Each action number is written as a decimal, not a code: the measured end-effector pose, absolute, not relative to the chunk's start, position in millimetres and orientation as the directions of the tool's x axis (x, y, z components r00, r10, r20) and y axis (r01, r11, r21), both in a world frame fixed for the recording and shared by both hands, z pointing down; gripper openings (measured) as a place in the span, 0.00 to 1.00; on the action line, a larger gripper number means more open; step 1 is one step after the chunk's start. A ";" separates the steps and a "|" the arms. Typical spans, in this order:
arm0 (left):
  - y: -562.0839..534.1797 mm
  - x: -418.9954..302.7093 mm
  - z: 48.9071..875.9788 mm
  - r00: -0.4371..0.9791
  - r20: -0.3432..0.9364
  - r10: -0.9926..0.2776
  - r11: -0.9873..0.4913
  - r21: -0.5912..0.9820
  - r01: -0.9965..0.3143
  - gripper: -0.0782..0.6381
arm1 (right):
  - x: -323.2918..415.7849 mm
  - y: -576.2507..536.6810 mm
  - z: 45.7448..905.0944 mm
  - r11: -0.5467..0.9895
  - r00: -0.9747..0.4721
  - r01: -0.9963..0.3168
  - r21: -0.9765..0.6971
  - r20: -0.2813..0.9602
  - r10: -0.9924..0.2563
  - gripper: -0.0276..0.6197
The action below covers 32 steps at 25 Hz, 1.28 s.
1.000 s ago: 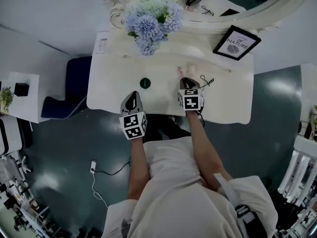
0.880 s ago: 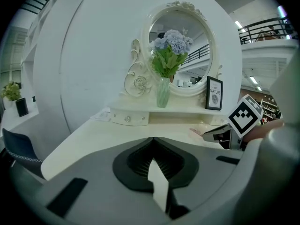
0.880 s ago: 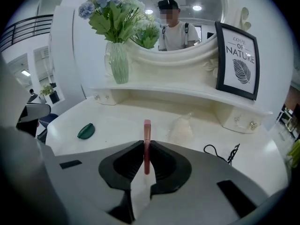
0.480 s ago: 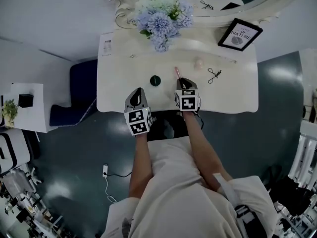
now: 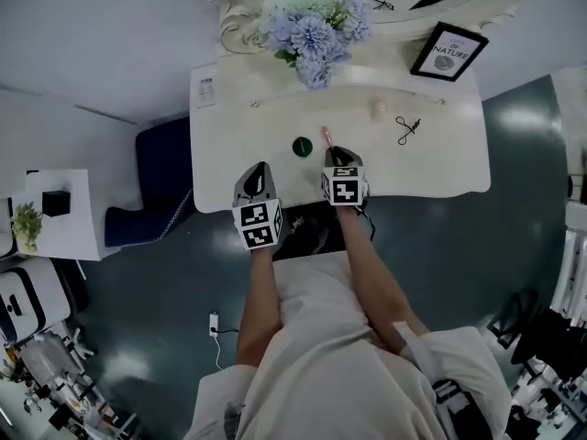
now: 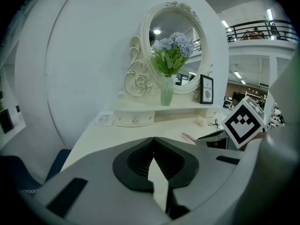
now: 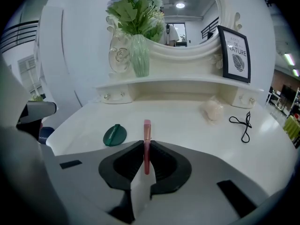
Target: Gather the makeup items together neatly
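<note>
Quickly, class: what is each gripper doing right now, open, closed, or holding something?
Left gripper: closed, nothing between its jaws.
Right gripper: closed on a pink makeup stick.

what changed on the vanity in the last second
The right gripper, shut on the pink makeup stick, carried it left across the vanity toward the green compact. Nothing was grasped or released. The compact, puff and eyelash curler stayed put; the left gripper stayed shut and empty.

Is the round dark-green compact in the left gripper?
No, the left gripper is shut and empty; the round dark-green compact lies on the white table.
</note>
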State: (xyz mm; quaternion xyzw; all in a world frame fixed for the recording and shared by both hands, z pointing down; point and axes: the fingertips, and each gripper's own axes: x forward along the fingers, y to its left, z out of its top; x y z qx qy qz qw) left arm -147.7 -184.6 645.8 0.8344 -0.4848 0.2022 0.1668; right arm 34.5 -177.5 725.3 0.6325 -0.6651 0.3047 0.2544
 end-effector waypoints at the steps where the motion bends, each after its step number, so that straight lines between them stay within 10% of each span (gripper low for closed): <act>1: -186.0 -151.1 645.1 0.451 0.497 -0.741 -0.479 0.079 -0.874 0.13 | 33.2 -176.4 726.7 0.006 -0.065 -0.996 -0.084 0.724 -0.686 0.16; 20: -184.8 -143.3 644.0 0.482 0.507 -0.715 -0.509 0.095 -0.856 0.13 | 32.5 -172.4 718.7 0.004 -0.070 -0.996 -0.093 0.724 -0.686 0.19; 32: -200.0 -66.6 631.5 0.462 0.495 -0.736 -0.476 0.106 -0.873 0.13 | 169.0 -189.6 685.1 -0.081 0.024 -0.995 -0.049 0.697 -0.717 0.31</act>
